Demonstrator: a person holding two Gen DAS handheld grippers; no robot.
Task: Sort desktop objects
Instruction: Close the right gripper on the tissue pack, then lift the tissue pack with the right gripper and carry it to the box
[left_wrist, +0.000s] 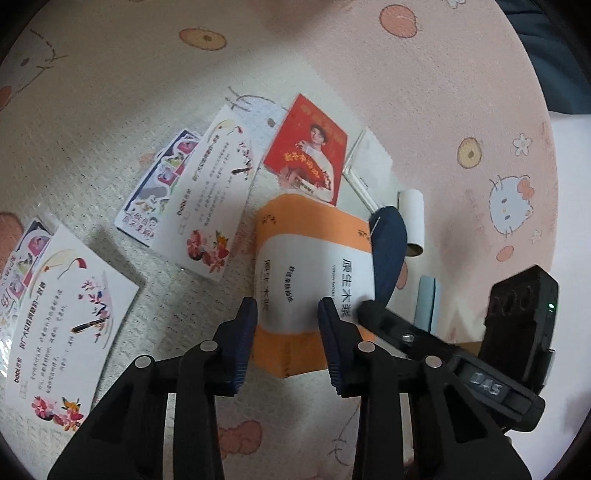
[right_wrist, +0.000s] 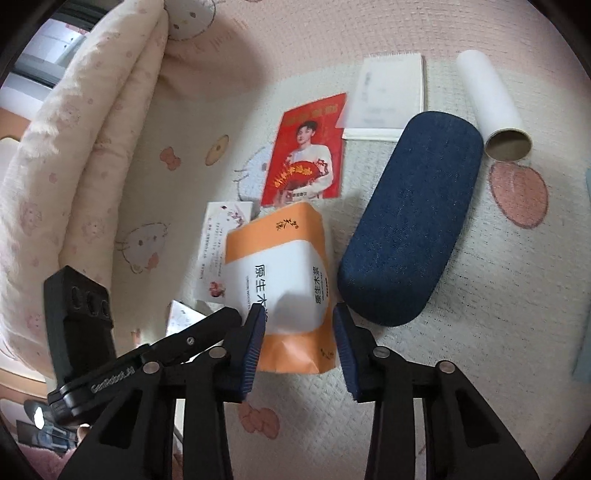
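Observation:
An orange and white tissue pack (left_wrist: 310, 280) (right_wrist: 284, 291) lies on the cartoon-print bedspread. My left gripper (left_wrist: 288, 310) is open just above its near end. My right gripper (right_wrist: 299, 321) is open too, its blue pads on either side of the pack's near end. Whether the pads touch the pack I cannot tell. A dark blue glasses case (right_wrist: 410, 218) (left_wrist: 388, 251) lies right of the pack. A red photo card (left_wrist: 310, 151) (right_wrist: 306, 151) lies beyond it. Each gripper shows in the other's view.
Several white flower-print cards (left_wrist: 210, 195) and sticker sheets (left_wrist: 159, 177) lie to the left. A white notepad (right_wrist: 388, 96) and a white paper roll on a cardboard core (right_wrist: 491, 107) lie at the back right. A folded quilt (right_wrist: 81, 147) rises on the left.

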